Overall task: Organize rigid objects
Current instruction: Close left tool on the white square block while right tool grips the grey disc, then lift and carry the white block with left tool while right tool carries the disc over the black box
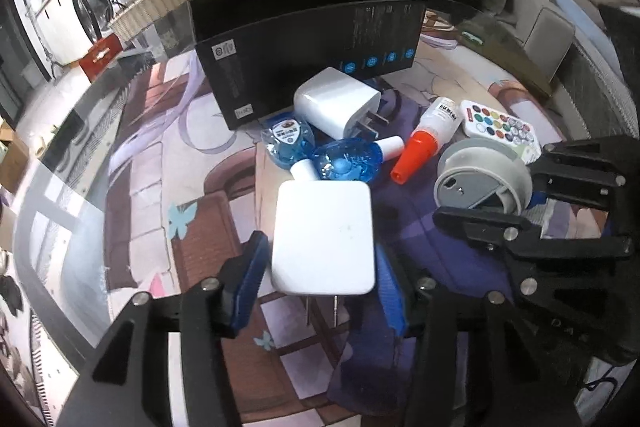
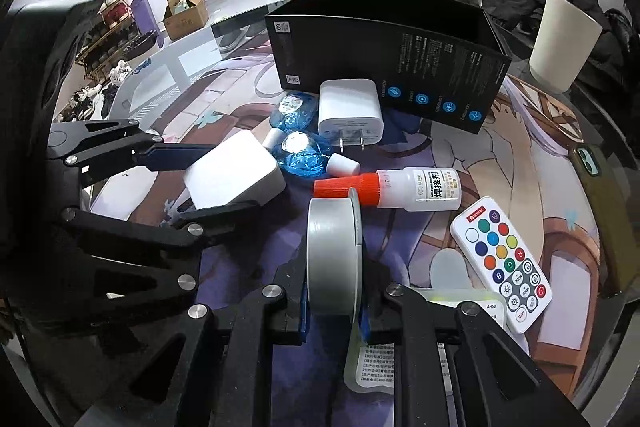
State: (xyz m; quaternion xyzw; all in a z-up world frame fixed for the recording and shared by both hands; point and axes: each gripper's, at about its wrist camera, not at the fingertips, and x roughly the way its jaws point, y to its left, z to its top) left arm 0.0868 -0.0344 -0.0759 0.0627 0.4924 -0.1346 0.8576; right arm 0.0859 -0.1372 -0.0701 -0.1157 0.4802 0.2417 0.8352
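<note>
Where the left wrist camera looks forward, a glass-edged bench [image 1: 80,131] covered by a printed cartoon mat carries the clutter, with a washing machine [image 1: 90,1] and a wicker basket [image 1: 148,5] behind it and dark clothing heaped on a sofa. On the mat I count one open black box [image 1: 304,43], two white plug adapters — a smaller one [image 1: 336,103] just before the box and a flat white adapter [image 1: 324,239] gripped between the blue pads of the left tool [image 1: 320,275] — two blue liquid refills [image 1: 316,155], one orange-capped bottle [image 1: 424,143], one colour-button remote [image 1: 500,131] and one grey round disc [image 1: 480,179]. From the right wrist camera the room opens onto a pale floor with a cardboard box [image 2: 186,13], shoe racks at the left, and a cream cup [image 2: 564,43] standing right of the black box. The right tool [image 2: 334,311] is closed narrowly on the grey disc, held on edge just above the mat; the bottle lies just beyond it, the remote to its right, and a phone [image 2: 592,163] lies at the bench's far right edge.
</note>
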